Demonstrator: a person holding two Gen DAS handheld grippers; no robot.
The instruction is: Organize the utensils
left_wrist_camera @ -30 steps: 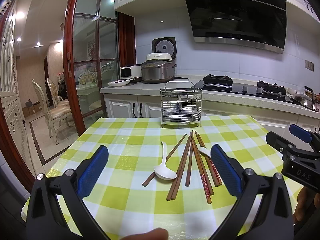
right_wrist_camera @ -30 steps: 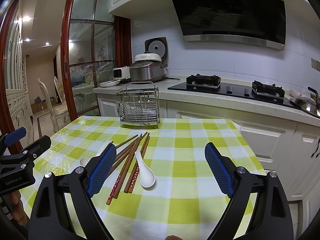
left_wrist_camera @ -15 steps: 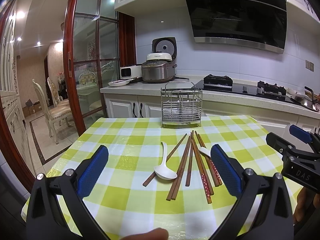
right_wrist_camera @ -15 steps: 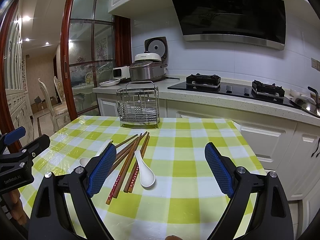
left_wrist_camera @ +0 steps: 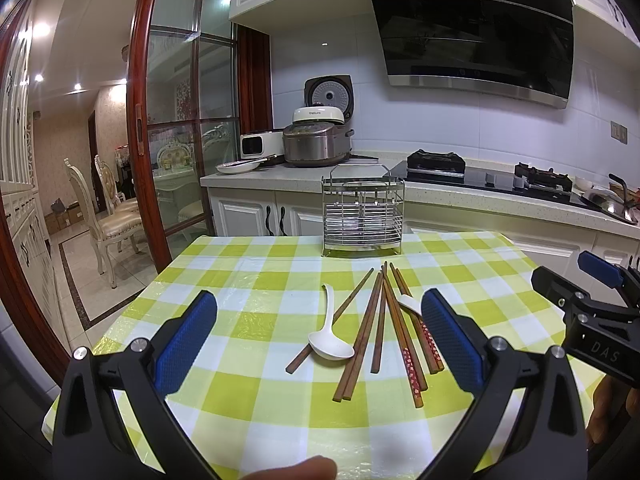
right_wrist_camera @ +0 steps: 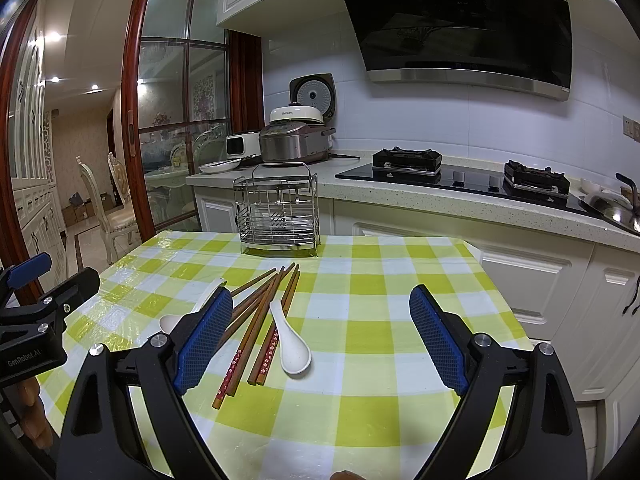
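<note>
On the bench (left_wrist_camera: 256,364), both tongs, left tongs (left_wrist_camera: 320,340) and right tongs (right_wrist_camera: 320,332), are spread and hold nothing; the crossed chopsticks (left_wrist_camera: 384,324) may scatter if only one is pinched.

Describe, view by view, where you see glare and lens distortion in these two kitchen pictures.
Left wrist view: fisheye bends the red door frame and darkens the corners; ceiling lights flare, and the checked tablecloth shines faintly. Right wrist view: the same curving shows on the range hood; glare lies on the tablecloth's left part.
</note>
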